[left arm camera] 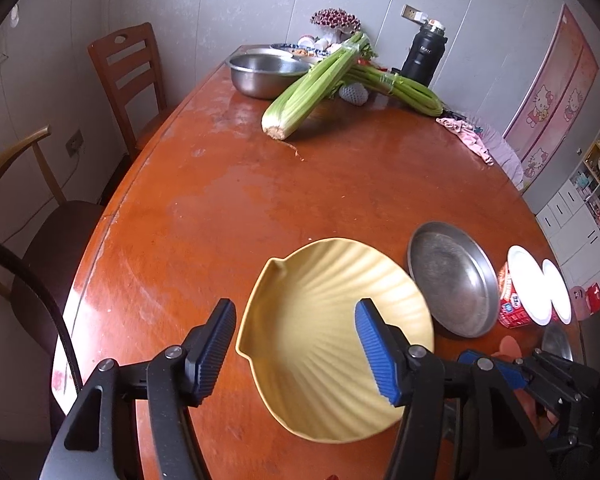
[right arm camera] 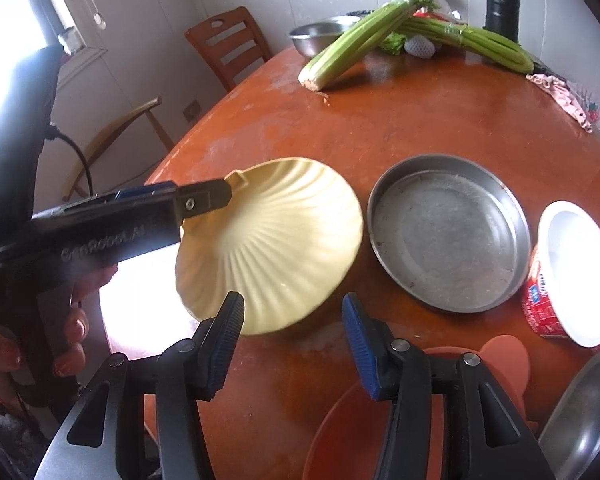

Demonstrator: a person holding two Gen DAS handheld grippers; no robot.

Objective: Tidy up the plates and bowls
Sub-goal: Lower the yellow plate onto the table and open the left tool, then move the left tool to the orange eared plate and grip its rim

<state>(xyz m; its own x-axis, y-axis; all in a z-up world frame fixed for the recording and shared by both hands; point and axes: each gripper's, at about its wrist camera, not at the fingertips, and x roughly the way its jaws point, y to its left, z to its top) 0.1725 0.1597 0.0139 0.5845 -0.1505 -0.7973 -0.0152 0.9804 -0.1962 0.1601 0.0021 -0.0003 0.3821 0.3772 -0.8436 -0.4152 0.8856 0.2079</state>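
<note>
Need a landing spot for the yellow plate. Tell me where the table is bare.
The widest bare stretch of table runs from the celery down to the yellow shell plate, along the left edge. It is crowded to the right: steel pan, red tub, and an orange dish near the front.

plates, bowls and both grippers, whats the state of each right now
yellow shell plate: empty, tilted, one edge between the left gripper's fingers
round metal pan: empty, flat on the table
left gripper: open around the plate's edge
right gripper: open, holding nothing
steel bowl: upright at the far end
red cup: tipped on its side
orange bowl: upright, empty
</note>
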